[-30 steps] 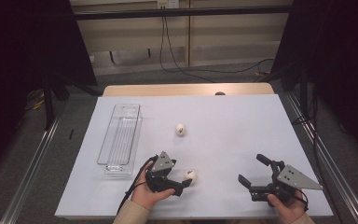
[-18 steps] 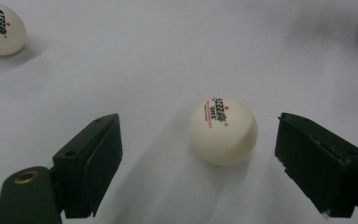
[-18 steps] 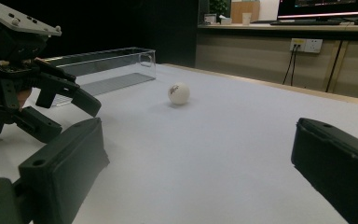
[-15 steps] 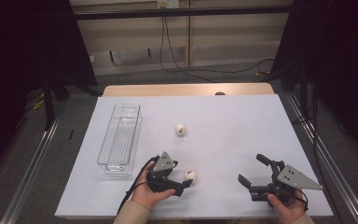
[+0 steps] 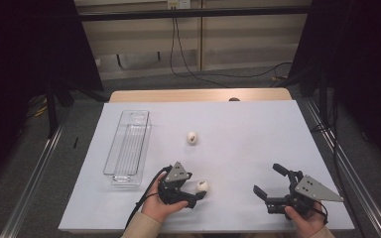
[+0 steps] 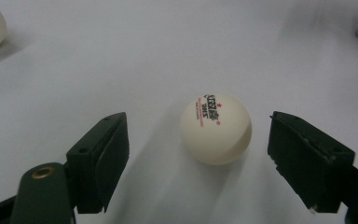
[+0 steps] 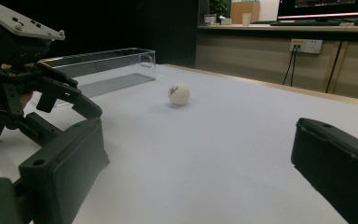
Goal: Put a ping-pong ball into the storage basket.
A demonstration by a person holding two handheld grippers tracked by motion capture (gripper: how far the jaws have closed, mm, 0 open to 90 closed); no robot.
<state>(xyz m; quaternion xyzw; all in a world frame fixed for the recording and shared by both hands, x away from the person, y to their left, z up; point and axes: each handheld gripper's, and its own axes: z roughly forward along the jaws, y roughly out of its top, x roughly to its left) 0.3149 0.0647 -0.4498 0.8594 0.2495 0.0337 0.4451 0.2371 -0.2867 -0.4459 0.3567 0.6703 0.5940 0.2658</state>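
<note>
1. The near ball [image 6: 216,129], white with red and black print, sits on the white worktop [image 5: 258,134] directly between the jaws of the left hand-held gripper [image 5: 197,194]. The jaws have just been closing on it, yet a gap shows on each side in the left gripper view, so the pads [image 6: 103,158] do not press it yet.
2. My reading is that the gripper lies low and level so that the two pads meet the ball at its widest line; a round, light ball would likely roll off if one pad touched first.
3. The ball is nearer the right-hand pad in that view, so that pad may nudge it before the other arrives.
4. Measured from this ball, a second ball [image 5: 192,138] lies well apart, farther from the person, with bare worktop between.
5. A clear tray [image 5: 127,148], long and narrow, stands to the left of the near ball, its near end just beyond the left hand; it looks empty and is a likely place for the balls.
6. The right hand-held gripper [image 5: 266,182] rests well to the right of the ball, jaws spread and holding nothing, probably parked to keep clear.
7. The worktop's near edge is close behind both hands; the open room lies ahead and toward the tray.
</note>
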